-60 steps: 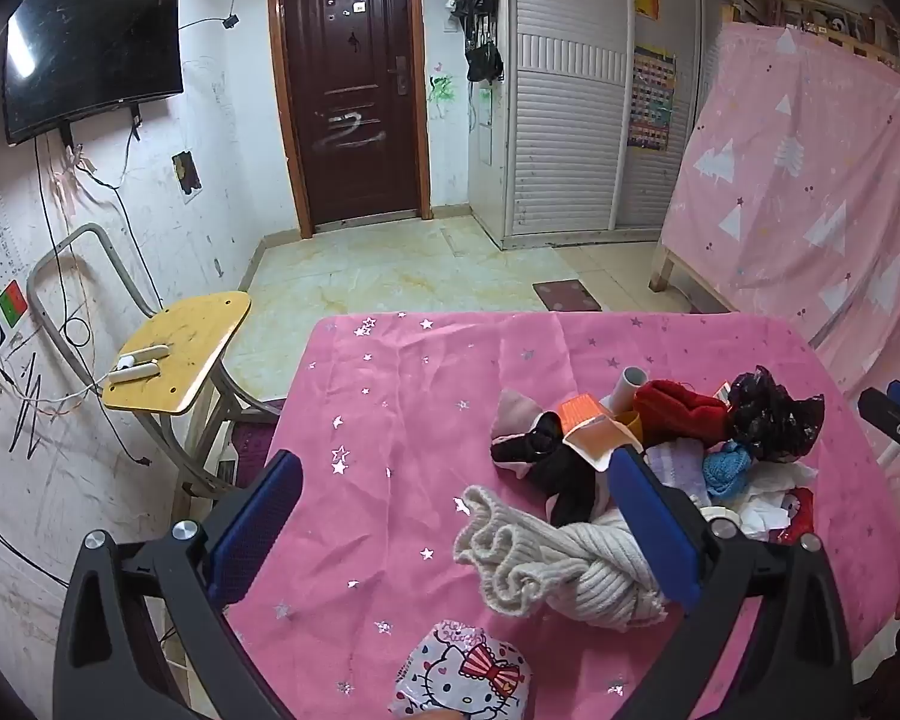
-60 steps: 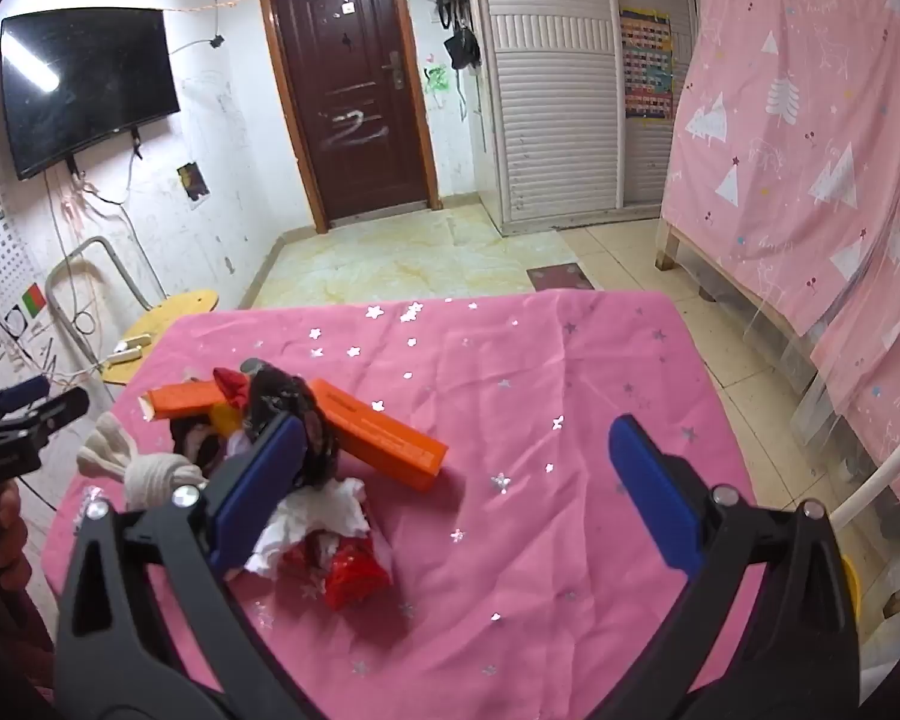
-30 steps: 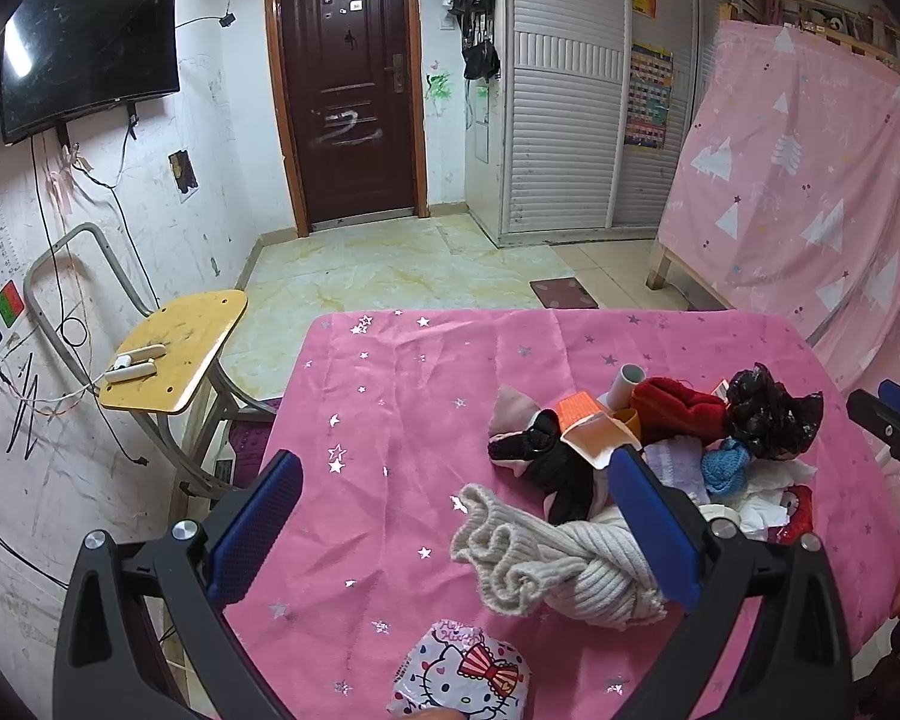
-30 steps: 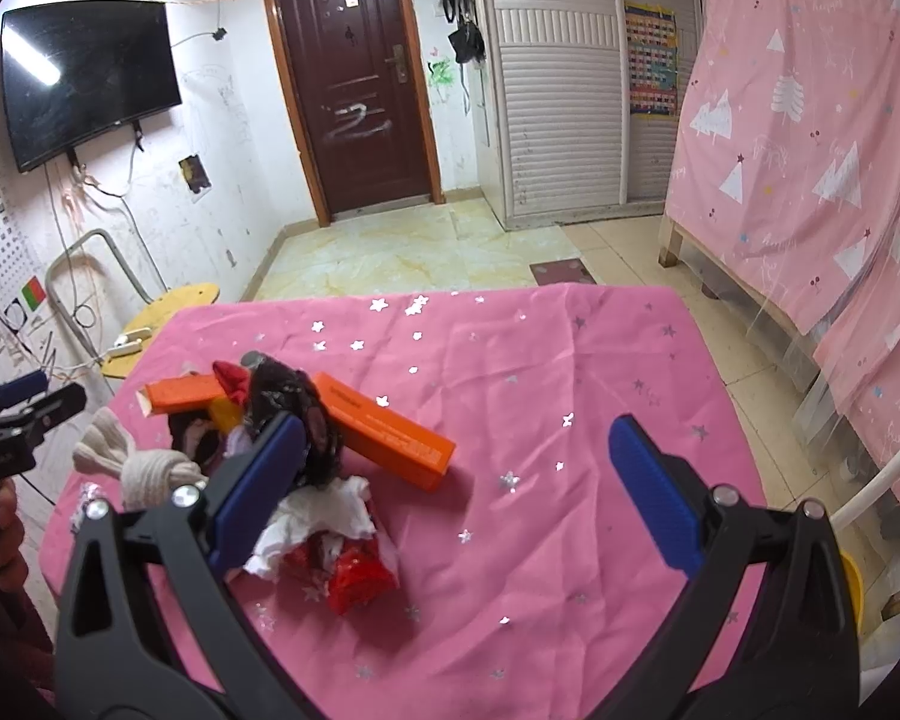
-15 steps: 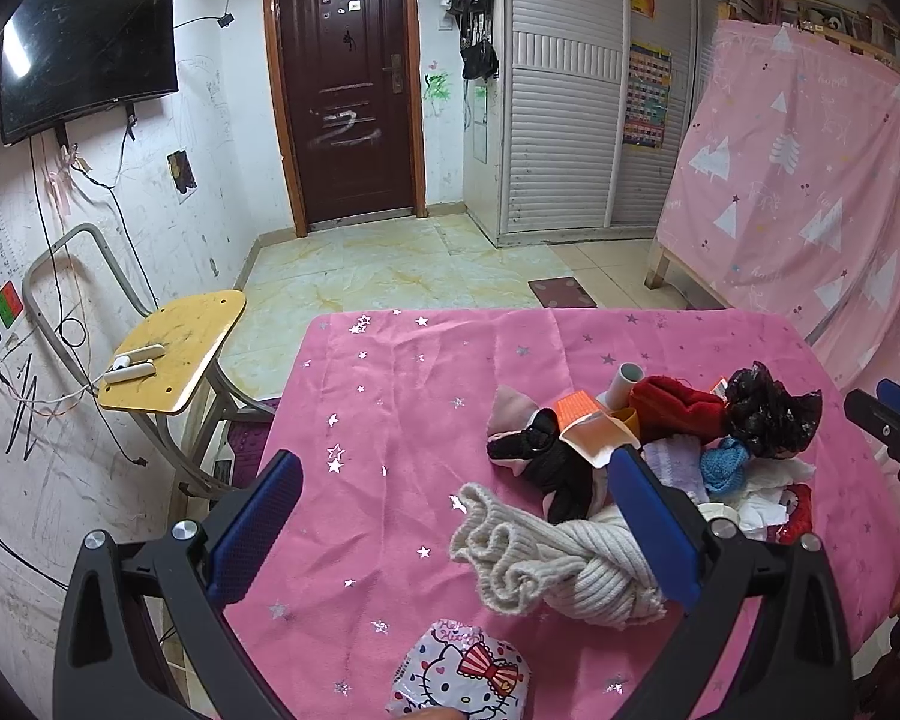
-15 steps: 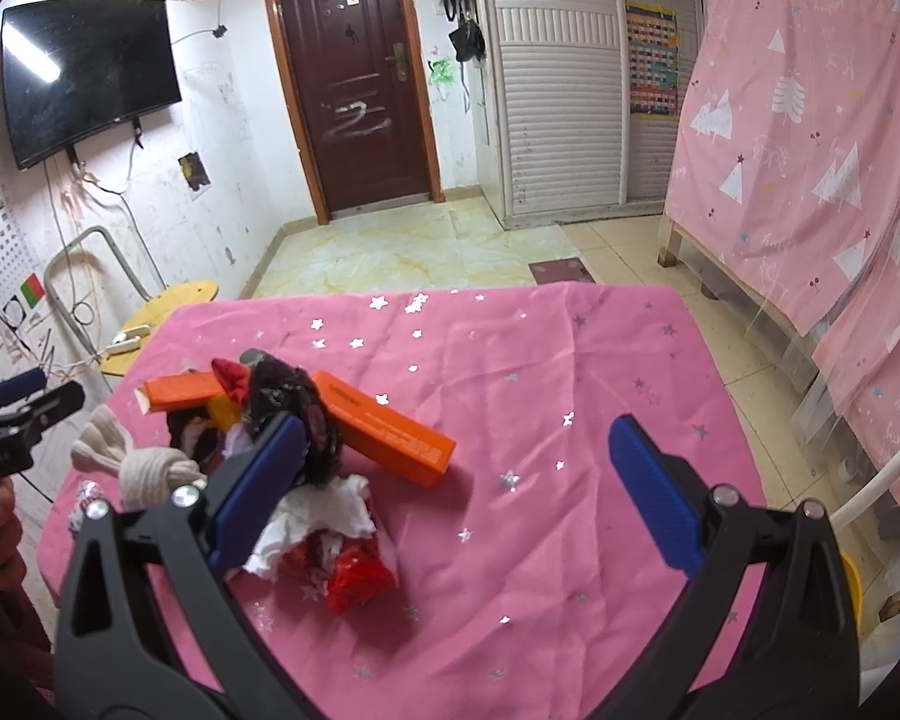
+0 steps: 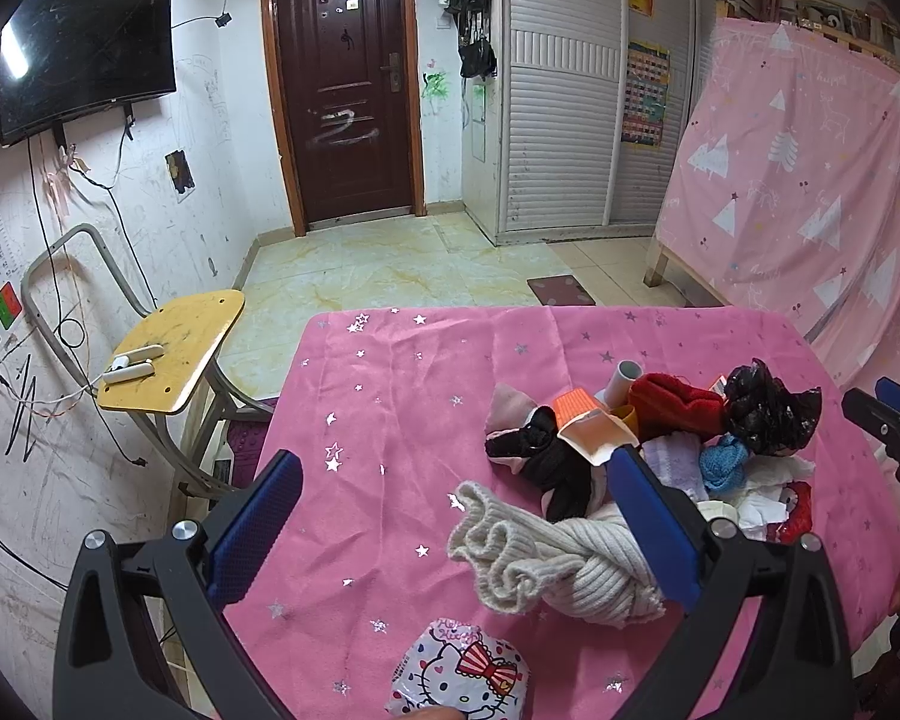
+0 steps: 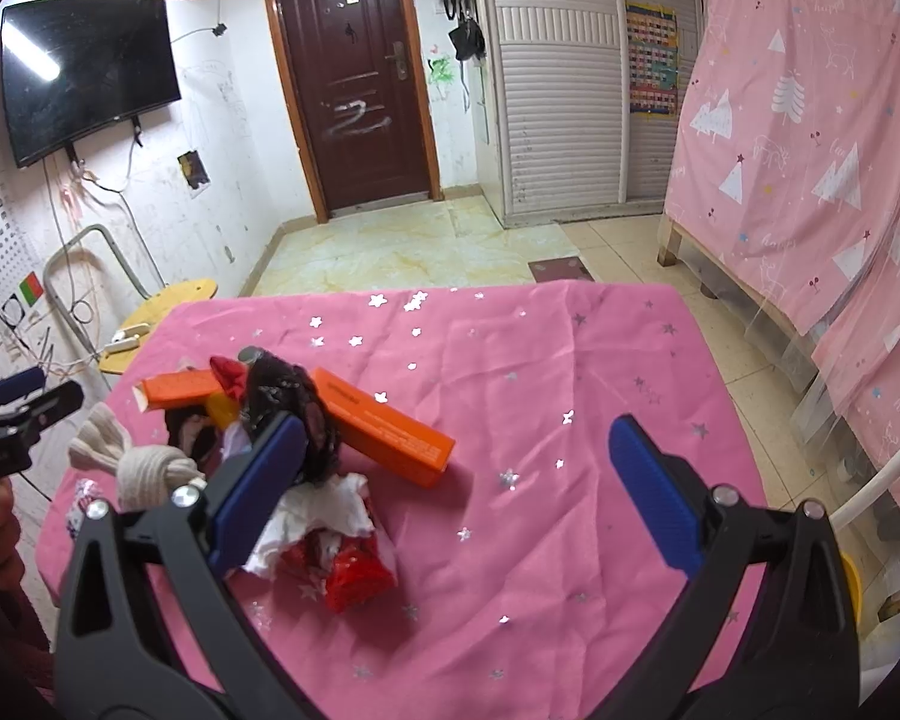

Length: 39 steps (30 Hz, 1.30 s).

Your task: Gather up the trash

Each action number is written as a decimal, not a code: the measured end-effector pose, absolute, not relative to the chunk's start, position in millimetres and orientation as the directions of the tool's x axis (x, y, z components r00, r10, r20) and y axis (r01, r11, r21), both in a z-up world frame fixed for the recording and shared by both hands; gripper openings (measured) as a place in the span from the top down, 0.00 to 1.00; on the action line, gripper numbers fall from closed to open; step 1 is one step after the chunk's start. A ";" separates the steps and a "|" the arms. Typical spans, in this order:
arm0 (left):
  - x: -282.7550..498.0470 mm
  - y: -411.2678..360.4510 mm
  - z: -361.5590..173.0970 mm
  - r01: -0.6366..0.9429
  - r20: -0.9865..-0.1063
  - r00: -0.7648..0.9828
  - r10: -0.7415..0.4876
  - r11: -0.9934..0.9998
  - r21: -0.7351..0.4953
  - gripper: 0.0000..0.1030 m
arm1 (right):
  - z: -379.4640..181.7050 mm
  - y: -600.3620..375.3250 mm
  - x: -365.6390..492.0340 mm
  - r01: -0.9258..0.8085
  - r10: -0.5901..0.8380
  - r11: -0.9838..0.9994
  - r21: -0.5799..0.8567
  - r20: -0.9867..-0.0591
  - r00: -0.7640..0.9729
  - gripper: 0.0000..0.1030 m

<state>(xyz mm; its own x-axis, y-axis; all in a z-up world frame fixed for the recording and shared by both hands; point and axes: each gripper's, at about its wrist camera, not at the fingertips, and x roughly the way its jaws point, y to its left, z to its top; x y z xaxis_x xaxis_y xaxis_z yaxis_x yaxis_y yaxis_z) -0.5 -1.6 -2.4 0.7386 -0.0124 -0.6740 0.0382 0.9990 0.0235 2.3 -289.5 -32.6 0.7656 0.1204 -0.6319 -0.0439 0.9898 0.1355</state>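
On the pink tablecloth (image 8: 570, 510), an orange box (image 8: 384, 426) tops the trash pile (image 7: 660, 456); both grippers gape, empty.

- TV (image 7: 84, 42) on the left wall.
- Dark door (image 7: 345, 90) at the far end.
- Yellow chair (image 7: 174, 354) beside the table, two white items on its seat.
- Pink curtain (image 8: 810, 138) on the right.
- White shutter wardrobe (image 7: 561, 120).

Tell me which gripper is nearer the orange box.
Right. The right gripper hovers open just short of the orange box, which lies between its jaws in view. The left gripper is open across the pile, above the knit sock.
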 end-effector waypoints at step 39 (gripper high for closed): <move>-22.3 25.1 -22.3 0.085 -0.719 0.693 -0.060 0.996 -0.002 0.09 | -46.4 -280.5 1.7 -0.087 0.160 0.986 0.144 -0.648 0.744 0.05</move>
